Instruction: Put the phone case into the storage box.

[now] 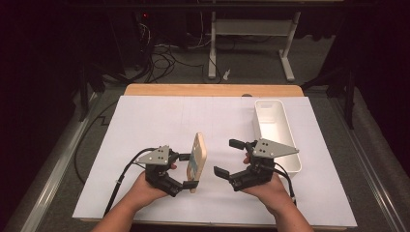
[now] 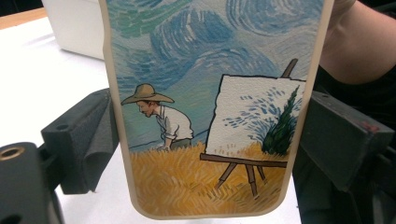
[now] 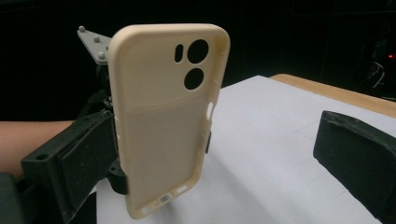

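Item: phone case (image 1: 197, 161), cream rubbery shell, held upright on its long edge above the white sheet (image 1: 159, 121), near the front centre of the table.
Printed face: painted scene of a man in a straw hat, an easel and swirling blue sky, seen close in the left gripper view (image 2: 215, 107); it faces the left gripper.
Inner face: plain cream with two round camera holes and a slot near the top, seen in the right gripper view (image 3: 170, 116); it faces the right gripper.
Left gripper (image 1: 186, 170): clamped on the phone case, one black padded jaw pressing each long side; in the left gripper view the pads meet the cream rim at left and right.
Right gripper (image 1: 229, 157): jaws spread wide, gripping nothing; it sits just beside the case on its inner side, apart from it, one jaw near the case and the other well off.
Hands: a person's hand wraps each gripper from below.
Edges: lower corner of the case sits close over the sheet; contact cannot be told.
Open room: bare sheet to the left of and beyond the case.
Neighbour: white rectangular bin (image 1: 273, 128), long and narrow, at the right of the sheet, behind the right gripper.
Surface: white sheet over a wooden tabletop (image 1: 212, 90), the wood showing along the far edge.
Room: dark, with cables on the floor (image 1: 164, 60) and a white table frame (image 1: 251, 34) beyond.
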`<state>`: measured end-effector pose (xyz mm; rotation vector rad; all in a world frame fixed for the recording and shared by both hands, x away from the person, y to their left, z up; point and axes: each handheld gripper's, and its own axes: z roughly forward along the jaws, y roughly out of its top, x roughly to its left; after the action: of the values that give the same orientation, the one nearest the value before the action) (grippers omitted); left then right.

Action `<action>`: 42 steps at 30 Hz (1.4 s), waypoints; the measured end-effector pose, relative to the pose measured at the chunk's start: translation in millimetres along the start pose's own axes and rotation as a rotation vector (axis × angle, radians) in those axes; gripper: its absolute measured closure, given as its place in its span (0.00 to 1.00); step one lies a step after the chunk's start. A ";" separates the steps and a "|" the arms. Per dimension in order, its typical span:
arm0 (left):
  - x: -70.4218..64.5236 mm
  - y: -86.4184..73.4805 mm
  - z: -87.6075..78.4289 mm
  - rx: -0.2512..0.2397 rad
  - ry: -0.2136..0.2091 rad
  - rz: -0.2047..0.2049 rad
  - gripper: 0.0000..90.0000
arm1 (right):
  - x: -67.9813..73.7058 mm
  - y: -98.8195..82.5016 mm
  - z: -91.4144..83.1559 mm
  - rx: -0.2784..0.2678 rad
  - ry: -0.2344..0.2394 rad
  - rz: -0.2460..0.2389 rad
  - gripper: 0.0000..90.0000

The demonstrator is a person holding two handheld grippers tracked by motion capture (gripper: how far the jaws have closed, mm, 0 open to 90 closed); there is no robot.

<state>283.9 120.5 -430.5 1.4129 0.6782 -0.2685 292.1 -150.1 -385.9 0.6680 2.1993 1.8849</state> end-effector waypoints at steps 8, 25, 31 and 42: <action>-0.8 -2.9 1.7 0.018 -0.010 0.002 0.13 | 4.7 0.7 2.5 -0.012 0.048 0.003 0.00; -5.7 -9.0 4.4 0.050 -0.049 0.010 0.13 | 14.1 1.2 8.4 -0.016 0.105 -0.023 0.00; -7.7 -10.6 5.3 0.060 -0.060 0.014 0.13 | 15.1 0.8 9.7 -0.020 0.117 -0.024 0.00; -10.5 -14.5 8.3 0.084 -0.072 0.020 0.13 | 15.7 0.5 10.7 -0.023 0.142 -0.019 0.00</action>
<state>270.0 107.9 -436.2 1.4822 0.5995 -0.3342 282.6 -133.6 -384.9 0.5225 2.2541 2.0026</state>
